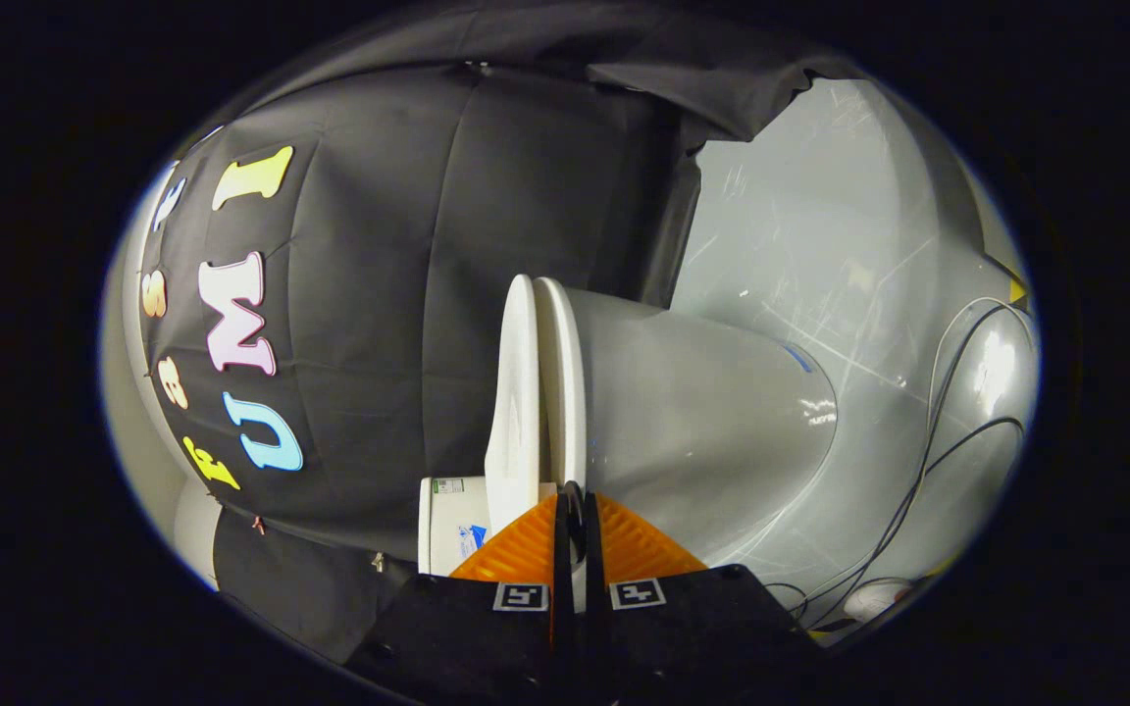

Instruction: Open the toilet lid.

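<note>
gripper (573, 510) fingers nearly together, tips at the rim edge of the toilet (702, 412); can't tell if they pinch it. toilet lid (516, 392) sits closed against the seat (563, 382), just ahead of fingers. cables (918, 471) lie on the floor beyond the toilet.

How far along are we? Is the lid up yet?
Done: the gripper has reached the toilet, its fingers drawn close together with their tips at the rim edge. In hand: getting hold of the lid; I cannot tell whether the fingers pinch anything. Left: the whole lift, since the lid lies nearly flat against the seat on the bowl.
</note>
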A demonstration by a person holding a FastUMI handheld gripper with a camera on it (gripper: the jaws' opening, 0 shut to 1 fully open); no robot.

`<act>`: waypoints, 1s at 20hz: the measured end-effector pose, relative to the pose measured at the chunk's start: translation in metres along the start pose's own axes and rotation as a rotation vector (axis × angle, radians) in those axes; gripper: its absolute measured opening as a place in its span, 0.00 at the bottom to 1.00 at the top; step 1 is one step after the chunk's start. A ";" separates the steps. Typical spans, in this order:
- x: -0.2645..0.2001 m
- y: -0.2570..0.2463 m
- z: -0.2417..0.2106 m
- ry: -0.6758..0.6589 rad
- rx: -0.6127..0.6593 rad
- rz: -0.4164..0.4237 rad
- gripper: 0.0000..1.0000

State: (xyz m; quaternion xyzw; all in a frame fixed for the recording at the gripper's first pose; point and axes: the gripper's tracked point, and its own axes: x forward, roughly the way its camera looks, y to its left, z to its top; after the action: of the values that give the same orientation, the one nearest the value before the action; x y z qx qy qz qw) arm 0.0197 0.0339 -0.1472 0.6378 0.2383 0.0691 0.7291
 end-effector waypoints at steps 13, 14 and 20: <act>-0.002 -0.006 0.000 0.004 0.020 -0.006 0.05; -0.003 -0.005 -0.001 0.008 0.029 -0.009 0.05; -0.006 0.000 -0.001 0.024 -0.016 -0.047 0.05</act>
State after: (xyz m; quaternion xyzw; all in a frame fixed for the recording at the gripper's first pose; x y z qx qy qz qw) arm 0.0139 0.0328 -0.1457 0.6253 0.2614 0.0617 0.7327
